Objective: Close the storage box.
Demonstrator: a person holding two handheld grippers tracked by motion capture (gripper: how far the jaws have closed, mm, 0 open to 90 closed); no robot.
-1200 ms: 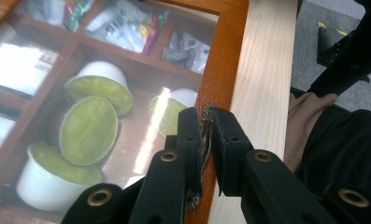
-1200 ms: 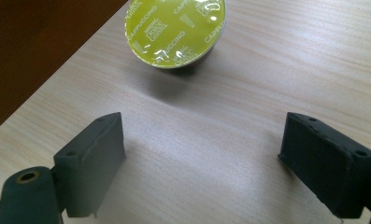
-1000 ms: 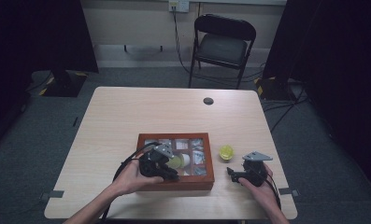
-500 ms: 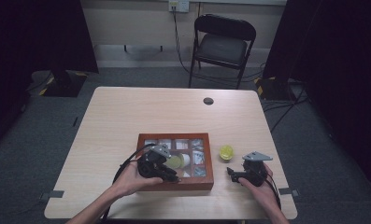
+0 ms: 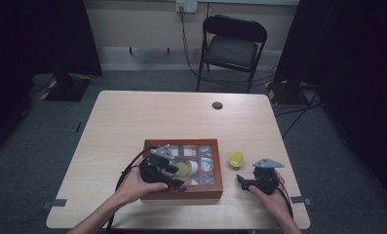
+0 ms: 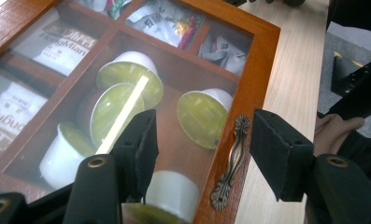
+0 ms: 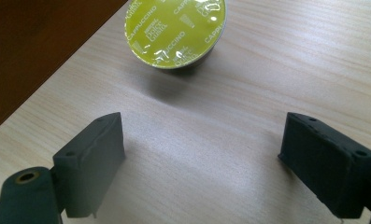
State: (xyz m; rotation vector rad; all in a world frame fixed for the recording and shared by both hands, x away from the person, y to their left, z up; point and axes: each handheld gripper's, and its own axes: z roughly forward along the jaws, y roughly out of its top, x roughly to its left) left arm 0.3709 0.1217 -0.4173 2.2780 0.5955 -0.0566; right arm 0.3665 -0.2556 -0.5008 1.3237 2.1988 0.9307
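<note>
A wooden box (image 5: 154, 146) with a glass lid lies at the table's near middle. Under the glass (image 6: 127, 70) are several green-topped capsules (image 6: 199, 116) and tea packets (image 6: 61, 39). My left gripper (image 5: 177, 181) is open over the box's front edge. In the left gripper view its jaws (image 6: 204, 144) straddle the small brass lid handle (image 6: 230, 163), apart from it. A loose yellow-green capsule (image 5: 236, 158) marked "cappuccino" (image 7: 175, 30) sits on the table right of the box. My right gripper (image 5: 241, 181) is open just behind it, with bare table between its jaws (image 7: 204, 140).
A small black round disc (image 5: 217, 105) sits on the far middle of the table. A folding chair (image 5: 232, 46) stands beyond the far edge. The box's dark side (image 7: 33, 46) is close on the right gripper's left. The table's near edge is just behind both hands.
</note>
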